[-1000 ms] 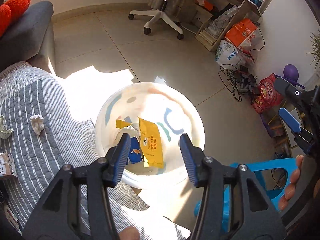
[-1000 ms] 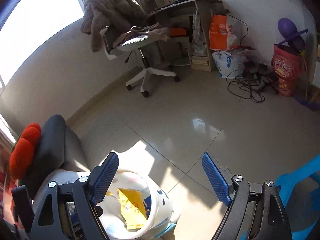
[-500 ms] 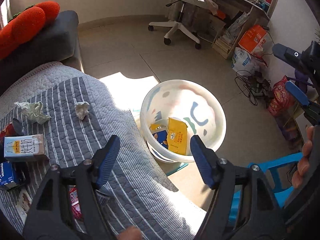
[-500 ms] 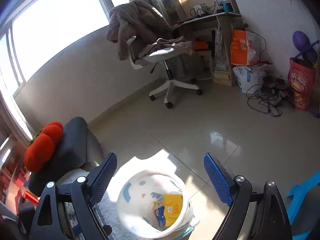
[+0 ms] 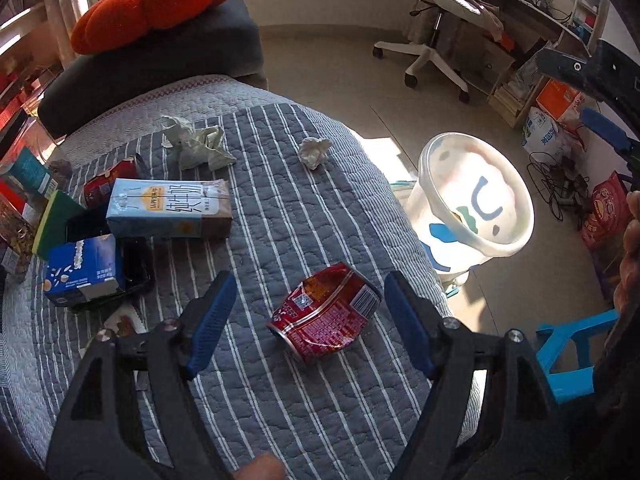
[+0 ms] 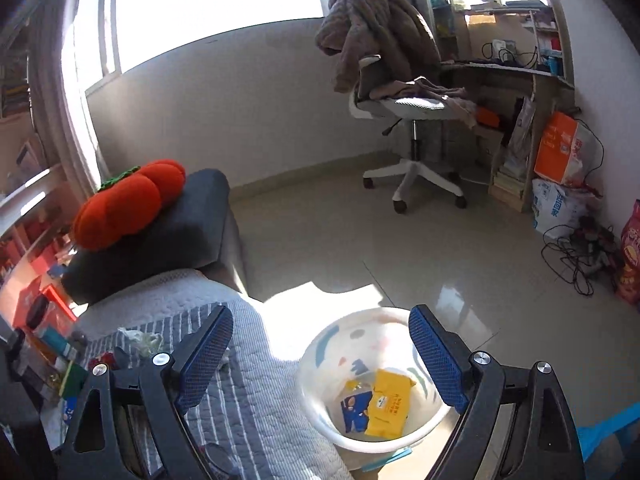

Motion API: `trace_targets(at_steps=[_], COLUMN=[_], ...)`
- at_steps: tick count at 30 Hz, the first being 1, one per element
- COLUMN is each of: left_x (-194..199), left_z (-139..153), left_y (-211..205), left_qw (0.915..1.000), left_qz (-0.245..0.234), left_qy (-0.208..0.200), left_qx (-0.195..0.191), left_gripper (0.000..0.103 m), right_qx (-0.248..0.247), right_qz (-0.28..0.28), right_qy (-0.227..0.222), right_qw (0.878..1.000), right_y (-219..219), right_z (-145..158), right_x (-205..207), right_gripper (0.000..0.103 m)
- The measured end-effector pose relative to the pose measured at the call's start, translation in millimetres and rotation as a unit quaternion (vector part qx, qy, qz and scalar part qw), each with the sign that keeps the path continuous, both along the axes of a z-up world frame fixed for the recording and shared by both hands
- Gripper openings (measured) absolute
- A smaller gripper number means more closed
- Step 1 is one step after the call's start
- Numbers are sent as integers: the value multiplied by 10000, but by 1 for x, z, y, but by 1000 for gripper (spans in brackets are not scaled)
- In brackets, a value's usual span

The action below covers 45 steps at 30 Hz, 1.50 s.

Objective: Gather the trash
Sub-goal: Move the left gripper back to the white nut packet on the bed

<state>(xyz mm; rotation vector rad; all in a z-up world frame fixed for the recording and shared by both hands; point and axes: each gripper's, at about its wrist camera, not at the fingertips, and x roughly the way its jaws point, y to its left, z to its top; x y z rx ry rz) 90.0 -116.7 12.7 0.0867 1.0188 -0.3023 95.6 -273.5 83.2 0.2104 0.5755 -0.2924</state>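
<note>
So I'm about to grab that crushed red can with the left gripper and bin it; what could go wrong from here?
The crushed red can is dented and lies at a slant between the open left gripper fingers, so they may close on a sloped face and squirt it out.
It lies near the edge of the striped quilt, so a nudge could roll it to the floor.
The white bin stands off the quilt, so an early release may miss.

Probably a home living room: quilted sofa (image 5: 304,208), office chair (image 6: 404,100), cluttered desk (image 6: 516,70).
</note>
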Motion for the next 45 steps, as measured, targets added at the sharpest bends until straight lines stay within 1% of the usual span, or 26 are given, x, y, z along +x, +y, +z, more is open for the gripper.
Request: trace_targets(at_steps=[5, 8, 14, 20, 23, 24, 26, 29, 31, 33, 36, 37, 39, 40, 42, 43, 45], left_x=[-2, 1, 8, 11, 13, 13, 14, 16, 17, 19, 22, 22, 21, 20, 17, 17, 17], left_z=[-13, -23, -45, -68, -80, -83, -87, -92, -95, -98, -98, -98, -97, -96, -93, -90, -83], left_y=[48, 77, 128, 151, 162, 166, 172, 180, 179, 175, 164, 162, 161, 161, 165, 167, 171], left_qw=[9992, 9978, 9934, 9902, 9885, 9883, 9885, 9884, 9890, 9895, 9903, 9905, 9907, 9908, 9910, 9912, 9914], left_qz=[275, 446, 761, 728, 803, 828, 813, 798, 749, 662, 532, 517, 514, 525, 591, 622, 664], left_qy=[144, 326, 749, 1060, 1177, 1186, 1212, 1264, 1243, 1204, 1111, 1097, 1089, 1088, 1068, 1072, 1099], left_qx=[248, 365, 422, 552, 513, 489, 406, 261, 300, 442, 636, 646, 631, 617, 543, 464, 251], left_gripper=[77, 77, 77, 77, 77, 77, 81, 83, 83, 83, 79, 76, 74, 72, 60, 57, 56], right_qx=[-267, -462, -735, -838, -795, -756, -712, -759, -794, -792, -772, -770, -767, -765, -769, -775, -778], right_qz=[417, 661, 1025, 1246, 1263, 1273, 1302, 1329, 1329, 1333, 1341, 1342, 1351, 1360, 1379, 1389, 1409], right_qy=[248, 382, 682, 987, 1140, 1190, 1268, 1352, 1412, 1482, 1580, 1600, 1634, 1647, 1671, 1677, 1679], right_qw=[9985, 9960, 9897, 9837, 9822, 9818, 9808, 9789, 9778, 9767, 9752, 9749, 9743, 9739, 9732, 9729, 9726], right_y=[36, 60, 99, 123, 129, 130, 132, 137, 139, 141, 143, 144, 146, 147, 149, 150, 153], right_z=[-11, -18, -35, -53, -62, -65, -70, -76, -80, -84, -90, -92, -95, -96, -98, -99, -99], right_x=[15, 21, 39, 57, 66, 69, 75, 81, 85, 89, 95, 96, 98, 99, 100, 100, 101], right_gripper=[91, 91, 91, 91, 91, 91, 91, 91, 91, 91, 91, 91, 91, 91, 91, 91, 91])
